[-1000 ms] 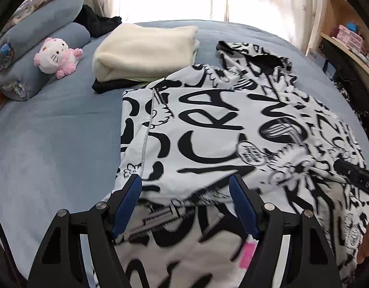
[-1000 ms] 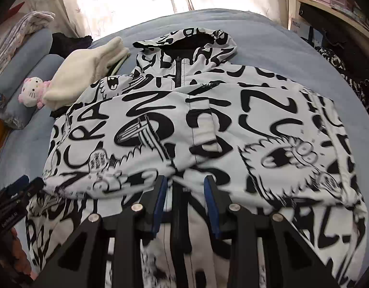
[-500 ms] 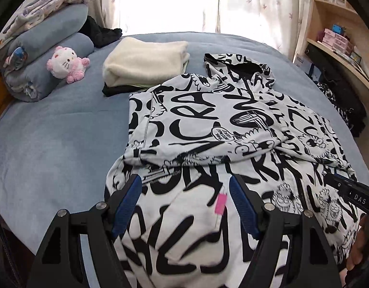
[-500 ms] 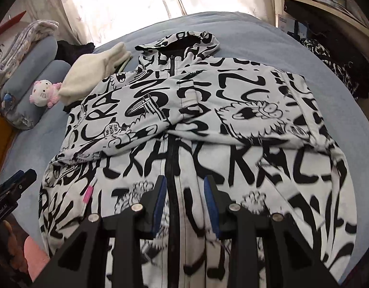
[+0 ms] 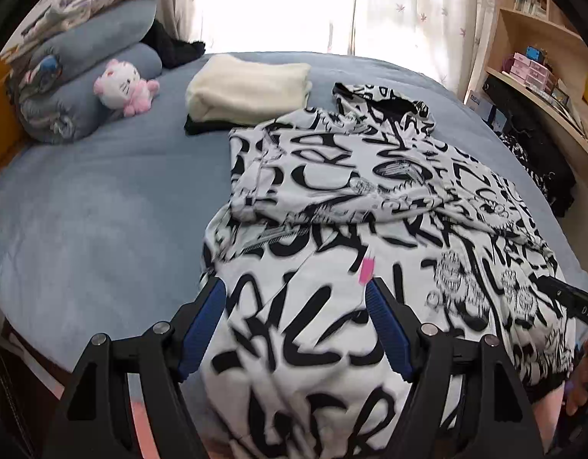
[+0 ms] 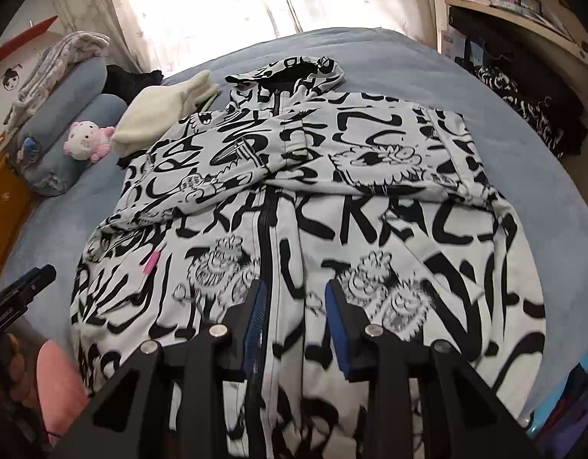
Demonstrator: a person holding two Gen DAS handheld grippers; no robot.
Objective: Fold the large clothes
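A white hoodie with black graffiti print (image 5: 370, 199) (image 6: 313, 199) lies flat on the blue bed, hood at the far end, both sleeves folded across the chest. A small pink tag (image 5: 366, 269) (image 6: 153, 261) sits on its left half. My left gripper (image 5: 296, 325) is open and empty above the hoodie's lower left part. My right gripper (image 6: 296, 317) is open and empty above the zip near the hem.
A folded cream garment (image 5: 248, 90) on a black one lies beyond the hoodie. A pink and white plush toy (image 5: 121, 86) leans on rolled blue bedding (image 5: 83, 76) at the left. Shelves (image 5: 543, 76) and dark clothes (image 6: 523, 114) stand at the right.
Both grippers have drawn back toward the near edge of the bed, from the folded sleeves to the hoodie's lower part. The hoodie has not moved.
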